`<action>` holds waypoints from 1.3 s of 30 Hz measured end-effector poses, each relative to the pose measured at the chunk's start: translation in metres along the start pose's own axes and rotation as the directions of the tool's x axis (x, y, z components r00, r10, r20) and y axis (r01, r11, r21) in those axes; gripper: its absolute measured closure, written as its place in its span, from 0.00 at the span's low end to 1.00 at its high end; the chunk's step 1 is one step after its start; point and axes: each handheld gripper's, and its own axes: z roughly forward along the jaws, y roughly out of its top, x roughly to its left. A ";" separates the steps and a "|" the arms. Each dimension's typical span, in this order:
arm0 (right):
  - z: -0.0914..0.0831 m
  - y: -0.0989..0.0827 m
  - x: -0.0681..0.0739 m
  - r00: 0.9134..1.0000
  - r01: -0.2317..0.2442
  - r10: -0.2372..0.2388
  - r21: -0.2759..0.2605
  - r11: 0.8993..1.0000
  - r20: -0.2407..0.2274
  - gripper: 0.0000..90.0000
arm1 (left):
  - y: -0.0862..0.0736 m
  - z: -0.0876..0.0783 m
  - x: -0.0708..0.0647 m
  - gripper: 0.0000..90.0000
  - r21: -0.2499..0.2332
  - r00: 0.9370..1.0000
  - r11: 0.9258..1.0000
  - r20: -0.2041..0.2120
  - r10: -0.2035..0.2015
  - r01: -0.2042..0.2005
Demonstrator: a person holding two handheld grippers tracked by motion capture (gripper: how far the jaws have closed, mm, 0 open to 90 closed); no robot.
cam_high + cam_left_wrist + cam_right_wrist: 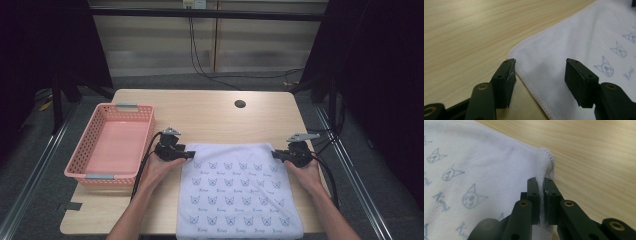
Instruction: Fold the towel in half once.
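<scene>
Here, pale wooden table (210, 117); right tongs (541, 195) pinching towel (235, 192) corner, left tongs (539, 80) agape astride another.

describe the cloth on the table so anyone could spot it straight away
On the wooden table, right of the pink basket, a white towel lies flat at the near edge. Pale blue cat-face prints cover it, and the right gripper pinches its far right corner.

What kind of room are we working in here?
Probably a lab or recording booth, not a home: dark curtains flank the wooden table, metal rails run along the floor, and cables hang behind.
</scene>
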 end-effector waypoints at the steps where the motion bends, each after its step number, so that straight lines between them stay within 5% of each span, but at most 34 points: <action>1: 0.000 0.000 0.000 1.000 0.002 -0.002 -0.003 1.000 0.000 0.94 | 0.001 0.001 -0.001 0.46 0.003 1.000 1.000 0.003 0.014 -0.014; 5: -0.001 0.001 -0.001 1.000 0.000 0.000 -0.011 1.000 -0.011 0.94 | 0.003 0.006 -0.007 0.53 0.011 0.999 1.000 0.041 0.026 -0.026; 8: -0.004 0.002 -0.001 1.000 -0.018 0.018 -0.031 0.999 -0.021 0.95 | 0.002 0.009 -0.013 0.83 0.026 0.997 0.998 0.047 0.060 -0.061; 10: -0.009 0.004 -0.002 0.999 -0.035 0.033 -0.056 0.998 -0.029 0.95 | 0.000 0.006 -0.013 0.95 -0.003 0.996 0.999 0.078 0.041 -0.041; 20: -0.044 0.022 -0.008 0.996 -0.070 0.058 -0.186 0.980 -0.067 0.96 | 0.034 -0.044 -0.022 0.96 -0.152 0.991 0.986 0.105 0.083 -0.066; 32: -0.081 0.084 -0.017 0.997 -0.059 0.039 -0.335 0.941 -0.065 0.96 | 0.084 -0.081 -0.015 0.96 -0.296 0.993 0.954 0.082 0.083 -0.055; 39: -0.088 0.121 -0.025 0.999 -0.034 0.024 -0.333 0.942 -0.036 0.96 | 0.111 -0.094 -0.008 0.96 -0.328 0.995 0.943 0.053 0.082 -0.060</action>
